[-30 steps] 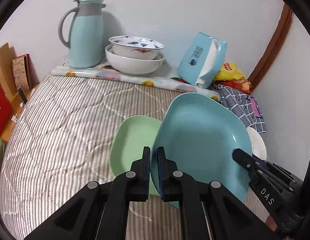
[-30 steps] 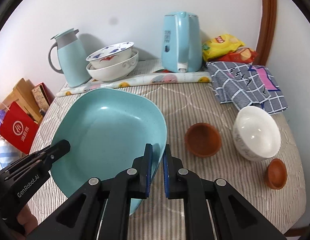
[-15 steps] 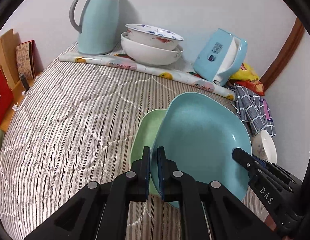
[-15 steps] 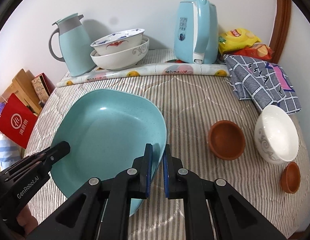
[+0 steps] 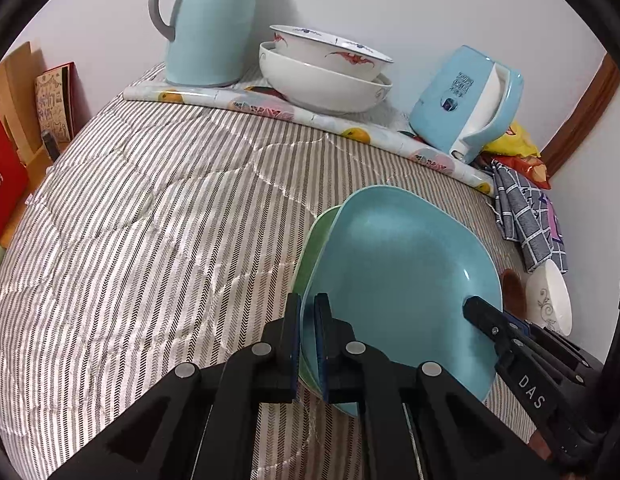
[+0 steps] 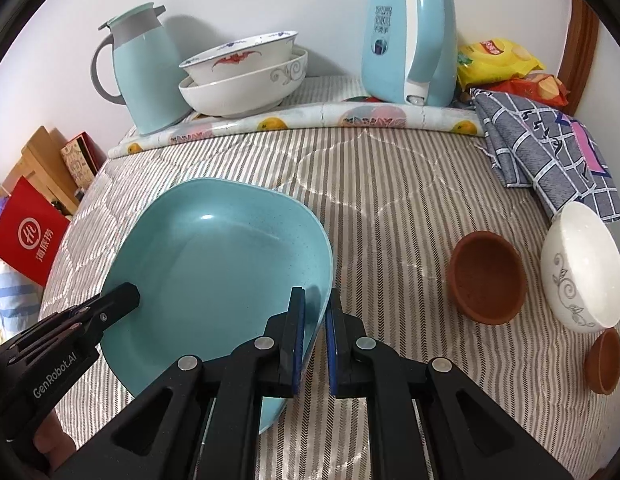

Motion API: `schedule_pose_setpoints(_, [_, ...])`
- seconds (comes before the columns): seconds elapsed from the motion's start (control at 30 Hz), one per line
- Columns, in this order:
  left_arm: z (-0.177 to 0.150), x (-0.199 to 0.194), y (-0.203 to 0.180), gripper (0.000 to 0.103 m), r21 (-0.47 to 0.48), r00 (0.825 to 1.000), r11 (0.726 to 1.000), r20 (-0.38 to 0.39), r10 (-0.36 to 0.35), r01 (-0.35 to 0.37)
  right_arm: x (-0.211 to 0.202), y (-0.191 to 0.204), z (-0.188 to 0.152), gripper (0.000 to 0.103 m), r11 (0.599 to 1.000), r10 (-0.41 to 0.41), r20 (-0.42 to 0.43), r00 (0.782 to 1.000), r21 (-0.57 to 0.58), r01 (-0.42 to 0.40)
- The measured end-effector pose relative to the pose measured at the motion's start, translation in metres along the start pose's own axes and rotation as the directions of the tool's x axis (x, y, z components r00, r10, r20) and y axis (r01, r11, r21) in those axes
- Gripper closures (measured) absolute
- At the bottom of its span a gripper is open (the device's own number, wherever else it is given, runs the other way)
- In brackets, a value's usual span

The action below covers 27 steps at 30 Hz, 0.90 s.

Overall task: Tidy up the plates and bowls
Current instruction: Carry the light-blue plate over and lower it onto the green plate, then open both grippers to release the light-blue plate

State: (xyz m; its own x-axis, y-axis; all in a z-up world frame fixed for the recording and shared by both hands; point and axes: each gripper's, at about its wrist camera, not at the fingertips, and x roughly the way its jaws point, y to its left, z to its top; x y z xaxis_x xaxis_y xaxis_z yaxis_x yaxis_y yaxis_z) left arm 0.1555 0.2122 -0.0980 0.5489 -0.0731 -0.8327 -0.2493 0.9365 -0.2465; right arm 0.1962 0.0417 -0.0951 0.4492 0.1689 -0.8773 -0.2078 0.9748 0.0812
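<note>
Mostly hidden under the blue plate [image 5: 398,280]: a green plate [image 5: 316,236], showing only as a thin crescent along its left edge in the left wrist view and not at all in the right. Cannot tell whether the two touch. Blue plate squarish with rounded corners, speckled, glossy, tilted above the striped bedcover [image 5: 149,220]. Pinched at opposite rims: left gripper [image 5: 307,320] pressed tight on the near left edge, right gripper [image 6: 314,316] clamped on the near right edge. To the right, a larger brown bowl [image 6: 486,280], a white bowl [image 6: 582,264] and a smaller brown bowl [image 6: 604,360], the last partly cut off by the lens rim. Farther back, two stacked white bowls [image 6: 245,76] between a thermos jug [image 6: 145,68] and a kettle [image 6: 410,36].
</note>
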Motion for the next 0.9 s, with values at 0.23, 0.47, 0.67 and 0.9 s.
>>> schedule_pose_setpoints(0.23, [0.000,0.010,-0.002,0.096,0.008,1.000,1.000,-0.017,0.006,-0.006,0.014,-0.006,0.001,0.093,1.000,-0.002,-0.025,1.000,0.011,0.002])
schedule_pose_setpoints(0.47, [0.001,0.010,-0.002,0.096,0.013,1.000,1.000,-0.026,0.005,-0.004,0.018,-0.002,0.002,0.087,1.000,-0.007,-0.026,1.000,-0.022,0.006])
schedule_pose_setpoints(0.67, [0.003,0.004,-0.004,0.094,0.016,0.999,1.000,-0.034,0.013,-0.012,0.019,0.001,0.002,0.081,0.999,0.011,-0.036,0.999,-0.039,-0.012])
schedule_pose_setpoints(0.9, [-0.001,-0.009,-0.012,0.060,0.038,0.999,0.999,-0.006,0.038,-0.038,0.009,-0.004,-0.005,0.060,0.999,0.018,-0.016,1.000,-0.036,-0.019])
